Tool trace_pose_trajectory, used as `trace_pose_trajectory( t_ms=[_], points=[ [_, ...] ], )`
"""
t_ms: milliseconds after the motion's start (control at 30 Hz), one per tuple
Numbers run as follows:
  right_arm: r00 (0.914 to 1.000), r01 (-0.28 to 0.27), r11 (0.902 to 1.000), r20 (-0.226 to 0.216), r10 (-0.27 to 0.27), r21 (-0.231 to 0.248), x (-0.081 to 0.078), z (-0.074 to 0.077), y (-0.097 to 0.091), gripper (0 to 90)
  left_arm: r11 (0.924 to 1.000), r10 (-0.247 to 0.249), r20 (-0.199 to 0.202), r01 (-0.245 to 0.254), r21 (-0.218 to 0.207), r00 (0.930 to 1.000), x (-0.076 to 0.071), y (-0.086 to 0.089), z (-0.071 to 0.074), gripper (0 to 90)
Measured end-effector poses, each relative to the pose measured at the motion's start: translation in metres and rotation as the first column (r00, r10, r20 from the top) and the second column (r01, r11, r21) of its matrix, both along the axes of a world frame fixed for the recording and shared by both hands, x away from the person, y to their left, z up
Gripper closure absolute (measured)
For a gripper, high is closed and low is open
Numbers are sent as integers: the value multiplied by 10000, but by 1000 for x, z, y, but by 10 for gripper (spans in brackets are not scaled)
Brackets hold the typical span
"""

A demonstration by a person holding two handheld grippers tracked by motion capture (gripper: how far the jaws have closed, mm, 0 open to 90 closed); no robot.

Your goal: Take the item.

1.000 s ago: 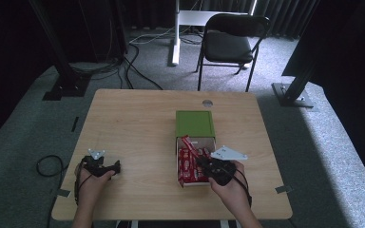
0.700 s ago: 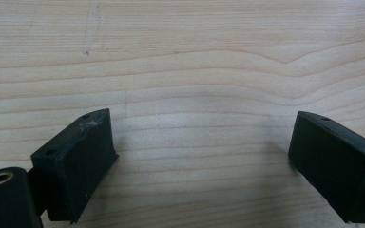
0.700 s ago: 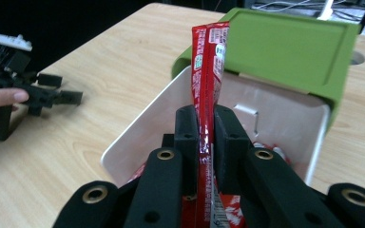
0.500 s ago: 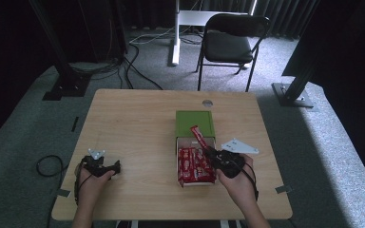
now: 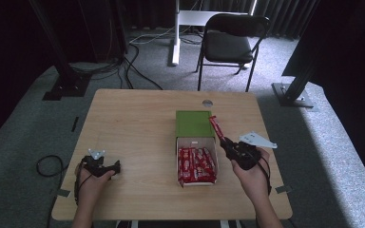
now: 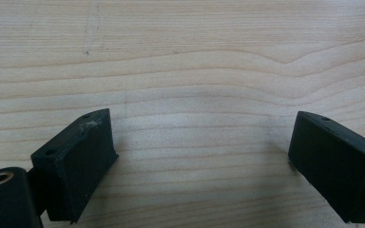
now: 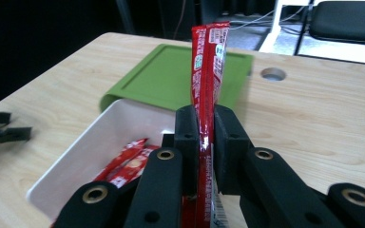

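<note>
My right gripper [image 5: 224, 140] [image 7: 202, 118] is shut on a long red snack packet [image 5: 216, 128] [image 7: 209, 61], held edge-on between the pads and sticking up past them, just right of the box. The white box [image 5: 196, 142] [image 7: 119, 126] holds several more red packets [image 5: 196, 164] [image 7: 128, 164]; its green lid [image 5: 193, 123] [image 7: 171, 80] lies flat behind it. My left gripper [image 5: 119, 166] [image 6: 202, 156] rests on the table at the front left, jaws wide apart with only bare wood between them.
The wooden table [image 5: 133, 128] has a round cable hole [image 5: 207, 102] [image 7: 273, 73] near its far edge. A black chair [image 5: 230, 45] and stand legs are on the floor beyond. A cable loop [image 5: 47, 166] lies on the floor at the left.
My right gripper has lifted a red packet out of the box and carried it up and to the right. The left gripper has stayed put.
</note>
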State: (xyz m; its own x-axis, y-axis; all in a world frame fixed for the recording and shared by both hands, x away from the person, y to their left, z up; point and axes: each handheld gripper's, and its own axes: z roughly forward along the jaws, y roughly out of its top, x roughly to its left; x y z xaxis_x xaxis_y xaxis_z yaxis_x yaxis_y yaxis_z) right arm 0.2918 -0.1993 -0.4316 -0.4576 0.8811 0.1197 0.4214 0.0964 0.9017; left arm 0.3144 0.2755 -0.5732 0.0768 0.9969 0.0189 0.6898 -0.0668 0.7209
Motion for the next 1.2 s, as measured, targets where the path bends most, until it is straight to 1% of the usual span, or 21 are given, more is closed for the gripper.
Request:
trace_pose_trajectory(
  t_ms=[33,100,133,233,433,467,533,567,633,700,800,1033,1067,1100,1133,1200],
  points=[
    [9998,203,9998,62,-203,-6,1,0,-6,818,10000,0,0,0,-1,10000,0,0,0,90],
    [9996,274,9996,88,-274,15,2,0,-8,817,10000,-5,-1,5,6,10000,0,0,0,90],
    [9986,512,9987,113,-512,4,3,0,-14,817,10000,2,1,-2,-1,10000,0,0,0,90],
    [9970,757,9971,154,-758,23,5,-1,-21,817,10000,-4,0,4,5,10000,0,0,0,91],
    [9904,1344,9909,304,-1345,47,6,-3,-38,817,10000,-4,1,4,4,10000,0,0,0,90],
    [9904,1344,9909,304,-1345,47,6,-3,-38,817,10000,-4,1,4,4,10000,0,0,0,90],
    [9879,1515,9884,314,-1516,52,6,-5,-43,817,10000,1,2,-1,-1,10000,0,0,0,90],
    [9845,1720,9851,323,-1722,74,6,-7,-50,817,10000,0,2,0,-1,10000,0,0,0,90],
    [9822,1855,9826,309,-1855,22,6,-9,-56,817,10000,1,2,-1,-1,10000,0,0,0,91],
    [9782,2047,9788,366,-2043,-60,5,-11,-60,817,10000,1,0,-1,-1,10000,0,0,0,90],
    [9722,2321,9727,336,-2318,-65,4,-17,-69,817,10000,0,8,0,-3,10000,0,0,0,90],
    [9579,2871,9578,109,-2870,-102,3,-33,-91,817,10000,-4,3,4,3,10000,0,0,0,90],
    [9558,2941,9557,102,-2940,-96,3,-34,-94,817,10000,1,3,-1,0,10000,0,0,0,90],
    [9558,2941,9557,102,-2940,-96,3,-34,-94,817,10000,1,3,-1,0,10000,0,0,0,90],
    [9519,3063,9519,30,-3063,-118,3,-39,-99,817,10000,0,1,0,-1,10000,0,0,0,91],
    [9494,3141,9493,-17,-3142,-145,2,-43,-102,817,10000,3,5,-3,1,10000,0,0,0,90]
  ],
)
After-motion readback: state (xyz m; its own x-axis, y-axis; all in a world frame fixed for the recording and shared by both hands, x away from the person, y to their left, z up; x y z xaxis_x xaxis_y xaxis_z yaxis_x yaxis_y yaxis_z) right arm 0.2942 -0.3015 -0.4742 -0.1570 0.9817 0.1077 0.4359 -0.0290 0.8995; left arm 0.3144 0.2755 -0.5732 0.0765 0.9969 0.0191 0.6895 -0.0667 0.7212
